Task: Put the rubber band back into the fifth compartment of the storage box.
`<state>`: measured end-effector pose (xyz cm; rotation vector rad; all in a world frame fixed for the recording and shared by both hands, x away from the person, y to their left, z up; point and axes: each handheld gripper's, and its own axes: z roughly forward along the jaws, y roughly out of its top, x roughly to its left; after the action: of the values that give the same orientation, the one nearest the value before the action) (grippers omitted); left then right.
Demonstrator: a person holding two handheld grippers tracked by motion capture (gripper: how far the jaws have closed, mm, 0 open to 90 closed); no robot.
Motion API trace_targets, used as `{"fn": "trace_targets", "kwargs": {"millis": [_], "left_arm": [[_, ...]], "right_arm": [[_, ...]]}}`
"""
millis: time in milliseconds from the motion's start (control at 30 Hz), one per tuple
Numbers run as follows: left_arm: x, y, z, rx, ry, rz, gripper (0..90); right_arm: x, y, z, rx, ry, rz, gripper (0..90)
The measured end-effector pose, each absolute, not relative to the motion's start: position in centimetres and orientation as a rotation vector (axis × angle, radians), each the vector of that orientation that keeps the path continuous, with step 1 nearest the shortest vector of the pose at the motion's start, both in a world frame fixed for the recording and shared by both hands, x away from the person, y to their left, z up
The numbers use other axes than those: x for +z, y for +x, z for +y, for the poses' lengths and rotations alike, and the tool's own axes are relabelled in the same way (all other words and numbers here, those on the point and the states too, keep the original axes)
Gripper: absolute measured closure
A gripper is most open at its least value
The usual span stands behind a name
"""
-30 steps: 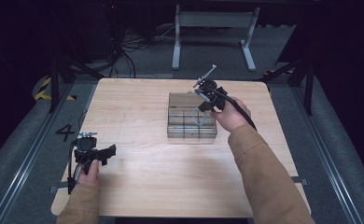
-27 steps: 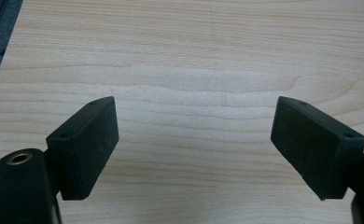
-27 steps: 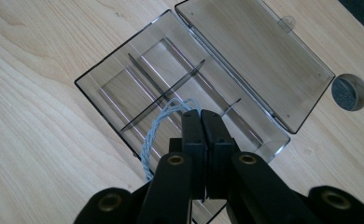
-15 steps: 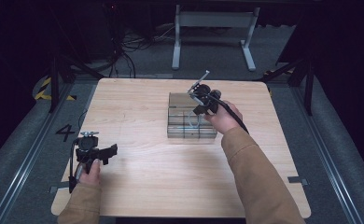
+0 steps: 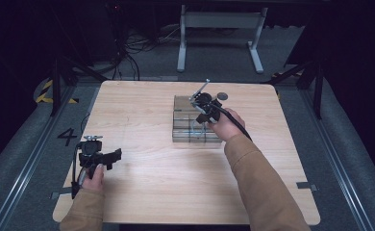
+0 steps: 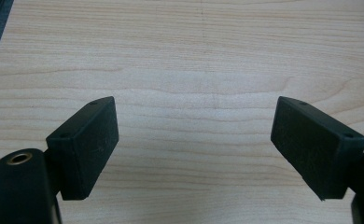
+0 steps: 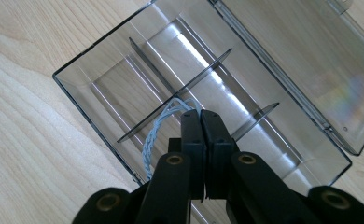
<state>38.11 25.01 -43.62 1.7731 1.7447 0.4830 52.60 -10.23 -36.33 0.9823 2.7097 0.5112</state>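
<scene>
Your right gripper [image 7: 201, 121] has its fingers closed on a pale blue braided cord [image 7: 159, 127], held over the divided clear plastic organiser box [image 7: 101, 88], lid open. Judged unfinished: cord not yet released into a compartment. Your left gripper [image 6: 194, 140] rests wide, empty, over the wooden bench [image 5: 142, 192].

- A lab or test room set up for recording, not a home.
- Beyond the right gripper [image 5: 206, 107]: dark floor, loose cables [image 5: 132, 48], a metal stand [image 5: 219, 33].
- Left of the left gripper [image 5: 109, 158]: a painted "4" [image 5: 67, 136], yellow-black hazard tape [image 5: 48, 94].
- Under both: one bare wooden table [image 5: 142, 115].
</scene>
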Motion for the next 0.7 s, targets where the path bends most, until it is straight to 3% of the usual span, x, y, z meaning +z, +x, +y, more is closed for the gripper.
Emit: {"fn": "trace_targets", "kwargs": {"millis": [700], "left_arm": [[-43.6, 38.1, 24.9, 0.492, 1.786, 1.745, 15.8]], "right_arm": [[-39.0, 52.8, -9.2, 0.418, 0.948, 2.759, 88.3]]}}
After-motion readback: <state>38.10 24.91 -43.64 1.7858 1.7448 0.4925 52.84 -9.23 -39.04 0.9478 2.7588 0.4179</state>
